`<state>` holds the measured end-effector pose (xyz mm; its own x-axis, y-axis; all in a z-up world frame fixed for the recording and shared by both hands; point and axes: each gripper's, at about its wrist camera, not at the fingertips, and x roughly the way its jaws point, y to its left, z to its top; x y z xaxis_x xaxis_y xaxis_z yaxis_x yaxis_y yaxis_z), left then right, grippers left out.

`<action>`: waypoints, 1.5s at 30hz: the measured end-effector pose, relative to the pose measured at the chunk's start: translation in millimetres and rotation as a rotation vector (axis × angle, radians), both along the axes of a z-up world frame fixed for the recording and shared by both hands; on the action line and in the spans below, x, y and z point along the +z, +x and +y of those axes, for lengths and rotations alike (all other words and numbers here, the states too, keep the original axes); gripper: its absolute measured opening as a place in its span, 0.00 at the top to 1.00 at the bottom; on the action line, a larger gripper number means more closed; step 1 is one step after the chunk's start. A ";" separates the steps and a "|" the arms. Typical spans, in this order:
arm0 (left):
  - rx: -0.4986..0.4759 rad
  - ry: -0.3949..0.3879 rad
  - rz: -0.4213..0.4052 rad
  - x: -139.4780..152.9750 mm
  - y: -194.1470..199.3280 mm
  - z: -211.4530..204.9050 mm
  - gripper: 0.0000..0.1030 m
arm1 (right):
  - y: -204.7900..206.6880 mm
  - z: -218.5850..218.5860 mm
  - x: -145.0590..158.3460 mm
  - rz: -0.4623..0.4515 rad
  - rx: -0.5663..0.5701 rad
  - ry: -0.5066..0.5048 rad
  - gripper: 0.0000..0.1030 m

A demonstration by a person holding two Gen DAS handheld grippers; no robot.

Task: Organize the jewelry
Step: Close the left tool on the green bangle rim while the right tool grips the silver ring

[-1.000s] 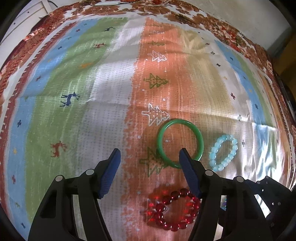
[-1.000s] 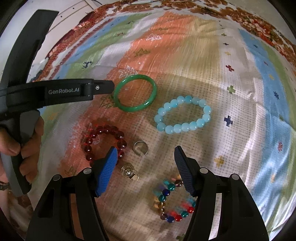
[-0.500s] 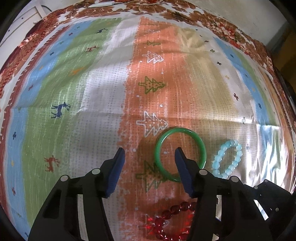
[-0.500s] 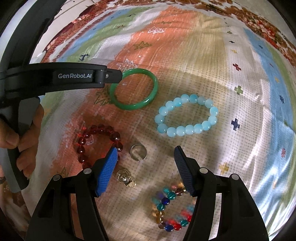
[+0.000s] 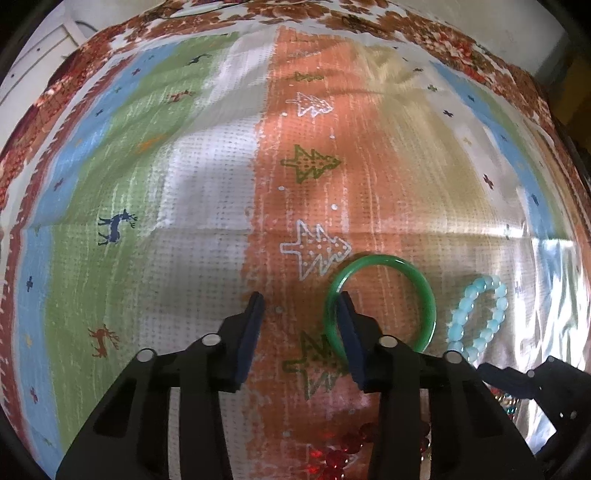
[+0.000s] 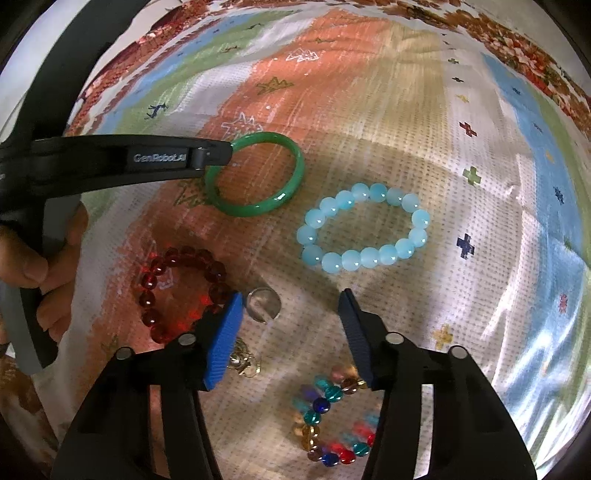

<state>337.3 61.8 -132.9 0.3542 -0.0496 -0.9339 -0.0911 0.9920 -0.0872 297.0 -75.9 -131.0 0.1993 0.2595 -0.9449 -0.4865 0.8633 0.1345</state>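
A green bangle (image 5: 384, 299) lies flat on the patterned cloth (image 5: 184, 184). My left gripper (image 5: 299, 314) is open and low over the cloth, its right finger (image 5: 347, 332) reaching inside the bangle's left rim; in the right wrist view that finger's tip (image 6: 210, 157) meets the bangle (image 6: 258, 173). My right gripper (image 6: 291, 321) is open and empty above a silver ring (image 6: 263, 303). A light blue bead bracelet (image 6: 364, 230), a red bead bracelet (image 6: 181, 288), a multicoloured bead bracelet (image 6: 328, 417) and a gold trinket (image 6: 243, 360) lie around it.
The light blue bracelet (image 5: 476, 317) and red beads (image 5: 347, 454) also show in the left wrist view. The cloth's floral border (image 5: 406, 22) runs along the far edge. A hand (image 6: 44, 266) holds the left gripper's handle.
My left gripper has moved forward and narrowed its opening, so its right finger now sits inside the green bangle. The right gripper has shifted slightly forward over the silver ring.
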 end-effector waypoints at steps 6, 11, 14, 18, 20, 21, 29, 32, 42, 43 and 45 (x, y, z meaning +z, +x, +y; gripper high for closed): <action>-0.010 0.025 0.009 -2.3 -1.7 -3.3 0.89 | -0.6 -1.6 -0.7 -0.009 0.001 -0.021 0.69; -0.035 0.040 0.010 -3.0 -3.8 -6.3 0.93 | -2.4 -4.8 -0.3 -0.008 0.004 -0.020 0.81; -0.032 0.034 0.010 -2.8 -4.0 -6.2 0.94 | -3.3 -6.5 0.1 -0.010 0.007 -0.020 0.81; -0.031 0.023 0.009 -1.0 -4.5 -5.0 0.94 | -4.4 -8.4 1.7 -0.010 0.011 -0.016 0.81; -0.029 0.019 0.009 0.5 -5.1 -3.4 0.94 | -5.8 -7.5 3.5 -0.009 0.015 -0.007 0.81; -0.026 0.017 0.008 1.9 -5.9 -2.2 0.94 | -7.1 -6.6 5.1 -0.013 0.020 -0.004 0.81; 0.020 -0.009 -0.017 18.9 -15.9 9.8 0.93 | -15.8 -7.1 24.2 -0.060 0.032 0.007 0.81; 0.031 -0.031 -0.026 26.0 -21.8 13.2 0.93 | -19.3 -10.0 32.4 -0.071 0.020 0.037 0.81; 0.062 -0.080 -0.073 50.3 -43.4 21.6 0.92 | -34.2 -15.7 44.5 -0.100 0.013 0.045 0.81; 0.064 -0.085 -0.078 53.1 -46.2 22.1 0.92 | -35.9 -16.6 45.7 -0.103 0.011 0.047 0.81; 0.066 -0.094 -0.087 58.3 -50.7 21.8 0.92 | -39.2 -19.3 48.7 -0.110 0.006 0.049 0.81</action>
